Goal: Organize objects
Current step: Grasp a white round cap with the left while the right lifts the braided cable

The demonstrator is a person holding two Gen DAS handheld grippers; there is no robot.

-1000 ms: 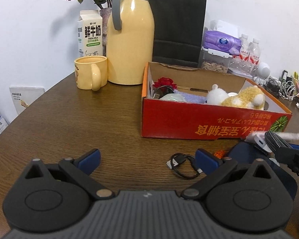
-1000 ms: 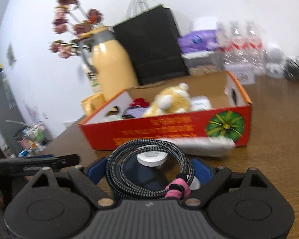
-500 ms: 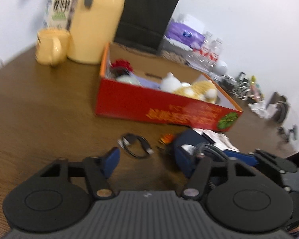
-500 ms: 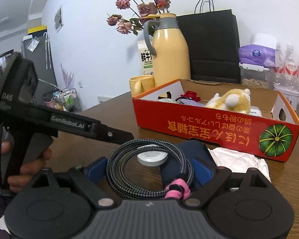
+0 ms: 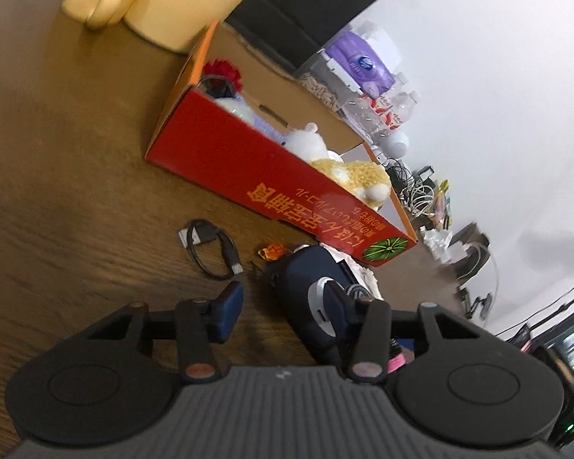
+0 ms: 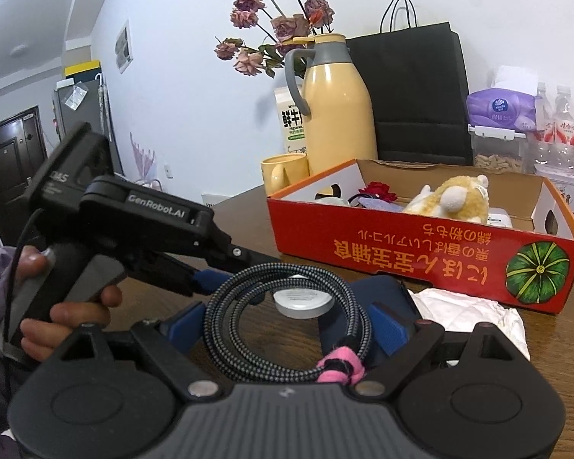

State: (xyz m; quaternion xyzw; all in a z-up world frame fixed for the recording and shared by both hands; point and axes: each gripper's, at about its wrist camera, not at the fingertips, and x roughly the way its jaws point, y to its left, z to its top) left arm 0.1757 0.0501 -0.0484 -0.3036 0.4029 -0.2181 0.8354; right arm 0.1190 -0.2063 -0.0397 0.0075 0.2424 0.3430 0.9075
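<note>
My right gripper (image 6: 285, 321) is shut on a coiled braided cable (image 6: 268, 369) with a pink tie, held just above a dark blue pouch (image 6: 379, 290) that carries a white puck (image 6: 302, 300). My left gripper (image 5: 287, 306) is rolled to one side with its jaws closing. The pouch (image 5: 298, 279) lies between its fingers, and its left pad (image 5: 227, 315) is clear of it. In the right wrist view the left gripper (image 6: 241, 267) reaches the coil's left edge, gripped by a person's hand (image 6: 65, 306). The red box (image 6: 401, 244) behind holds a plush toy (image 6: 451, 199).
A small black USB cable (image 5: 210, 248) and an orange bit (image 5: 271, 250) lie on the wooden table before the box. Crumpled white paper (image 6: 467, 313) sits by the pouch. A yellow thermos (image 6: 336, 114), mug (image 6: 283, 168), black bag (image 6: 409, 91) and bottles (image 6: 562, 122) stand behind.
The left gripper rolled, swung right toward the dark pouch and narrowed its jaws. The right gripper turned with the coil still in it, and the left gripper came into its view.
</note>
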